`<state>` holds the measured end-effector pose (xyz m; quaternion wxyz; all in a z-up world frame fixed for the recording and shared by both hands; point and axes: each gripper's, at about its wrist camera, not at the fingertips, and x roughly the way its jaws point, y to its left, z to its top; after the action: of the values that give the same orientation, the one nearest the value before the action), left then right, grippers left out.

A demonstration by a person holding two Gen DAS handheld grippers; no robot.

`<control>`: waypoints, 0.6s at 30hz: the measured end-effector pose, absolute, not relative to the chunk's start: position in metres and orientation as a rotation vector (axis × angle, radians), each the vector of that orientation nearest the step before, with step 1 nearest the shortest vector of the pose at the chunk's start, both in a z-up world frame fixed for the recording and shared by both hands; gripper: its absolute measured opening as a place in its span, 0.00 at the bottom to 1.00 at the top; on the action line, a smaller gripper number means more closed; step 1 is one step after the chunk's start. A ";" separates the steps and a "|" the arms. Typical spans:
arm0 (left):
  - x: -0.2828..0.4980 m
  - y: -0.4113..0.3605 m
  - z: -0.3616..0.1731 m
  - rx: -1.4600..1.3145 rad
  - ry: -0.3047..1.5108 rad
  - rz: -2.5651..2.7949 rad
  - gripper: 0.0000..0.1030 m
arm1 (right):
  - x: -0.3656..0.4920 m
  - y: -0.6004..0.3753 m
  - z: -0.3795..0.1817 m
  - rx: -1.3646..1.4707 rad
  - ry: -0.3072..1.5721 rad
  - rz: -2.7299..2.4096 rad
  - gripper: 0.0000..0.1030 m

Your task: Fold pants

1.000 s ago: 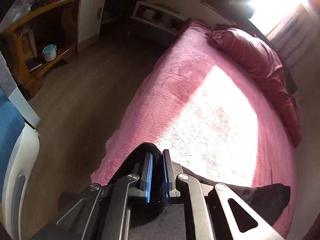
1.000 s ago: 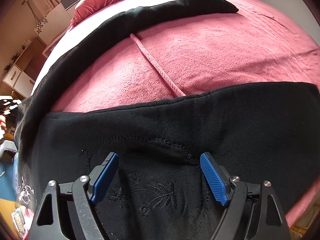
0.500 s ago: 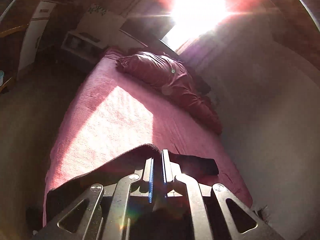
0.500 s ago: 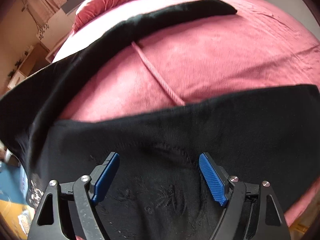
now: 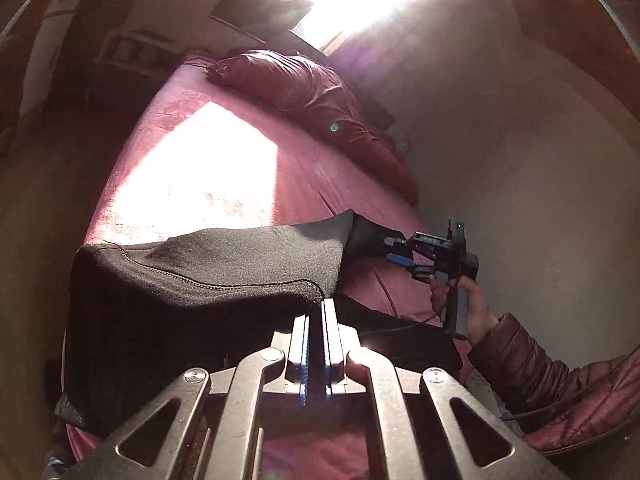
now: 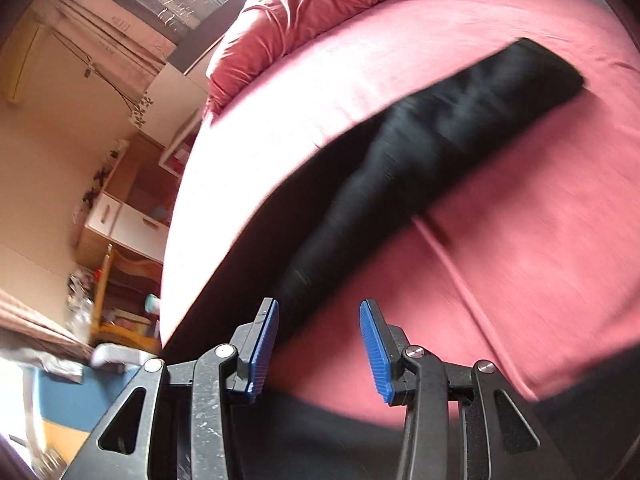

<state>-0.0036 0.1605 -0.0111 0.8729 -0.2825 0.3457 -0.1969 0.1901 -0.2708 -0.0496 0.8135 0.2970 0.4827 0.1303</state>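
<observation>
Black pants [image 5: 240, 264] lie across the pink bed [image 5: 192, 176]. My left gripper [image 5: 316, 320] is shut on a hemmed edge of them and holds that part up off the bed, the cloth draping away to the left. My right gripper [image 5: 394, 251], in a hand [image 5: 476, 312] with a maroon padded sleeve, hovers at the far end of the cloth. In the right wrist view its jaws [image 6: 319, 344] are closing. The blue pads press on nothing, and between them are the bedspread and the edge of a black leg [image 6: 460, 120]. More black cloth lies under the gripper.
A rumpled red duvet [image 5: 304, 92] lies along the bed's head by the bright window. A pale wall [image 5: 520, 160] runs close along the bed's right side. Wooden shelves and white cupboards [image 6: 120, 220] stand across the floor to the left.
My left gripper swung right and up, pulling the gripped edge over the bed. My right gripper rose off the embroidered cloth, its jaws narrowed, and it now looks along the leg.
</observation>
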 end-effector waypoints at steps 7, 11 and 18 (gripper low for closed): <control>-0.002 0.163 -0.018 -0.587 0.757 -0.411 0.05 | 0.271 -0.243 -0.054 0.712 1.063 0.241 0.44; 0.002 0.167 -0.023 -0.600 0.776 -0.400 0.05 | 0.308 -0.232 -0.075 0.693 1.113 0.174 0.39; 0.037 0.197 -0.018 -0.610 0.785 -0.287 0.05 | 0.326 -0.232 -0.070 0.670 1.087 0.182 0.08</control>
<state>0.0371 0.1973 -0.0178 0.8692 -0.2915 0.3751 -0.1372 0.3262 -0.2316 -0.0702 0.7993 0.3122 0.5065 0.0848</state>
